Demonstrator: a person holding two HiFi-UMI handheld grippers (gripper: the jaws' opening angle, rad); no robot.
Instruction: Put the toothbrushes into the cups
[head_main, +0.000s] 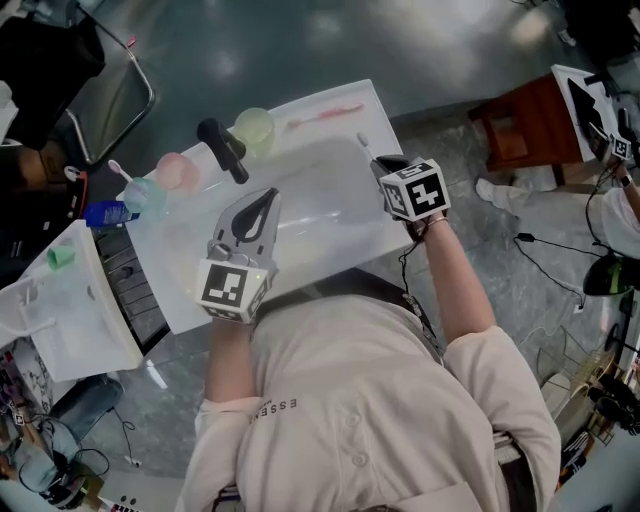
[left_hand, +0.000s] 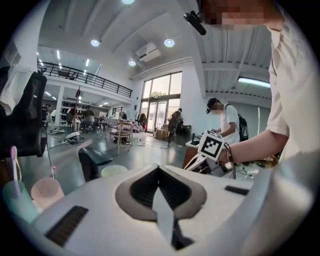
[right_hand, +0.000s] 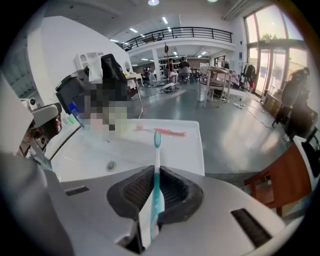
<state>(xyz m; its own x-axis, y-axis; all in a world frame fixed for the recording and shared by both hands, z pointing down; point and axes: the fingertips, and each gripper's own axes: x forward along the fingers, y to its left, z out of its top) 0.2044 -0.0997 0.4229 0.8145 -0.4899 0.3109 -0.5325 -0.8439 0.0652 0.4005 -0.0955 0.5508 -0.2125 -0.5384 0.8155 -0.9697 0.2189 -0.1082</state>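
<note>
While the right gripper (head_main: 385, 166) is clamped on the handle of the teal toothbrush (right_hand: 157, 150), the brush stands out of the jaws head first, raised over the sink (head_main: 330, 235) to the right of the black faucet (head_main: 222, 148) as the head view shows it. The left gripper (head_main: 262, 203) hangs on the near side of the faucet with its jaws pressed together and nothing between them.

Three cups stand around the faucet: a green cup (head_main: 254, 128) just beside it on the right, a pink cup (head_main: 177, 171) just beside it on the left, and a blue cup (head_main: 143, 196) farther left, which already holds a toothbrush (head_main: 119, 170). A pink toothbrush (head_main: 325, 114) lies flat on the sink's rim, right of the faucet and beyond the green cup.

Handling, judged from these views: the brushes are light, stiff plastic sticks with smooth handles, so they may pivot or slip in a narrow grip. The hold on the lower handle looks sound, since it leaves the shaft free to lead into a cup. The cups appear light and could tip if a brush strikes the rim. The flat-lying pink brush is best taken across the middle of its handle, where the jaws can close from both sides.
</note>
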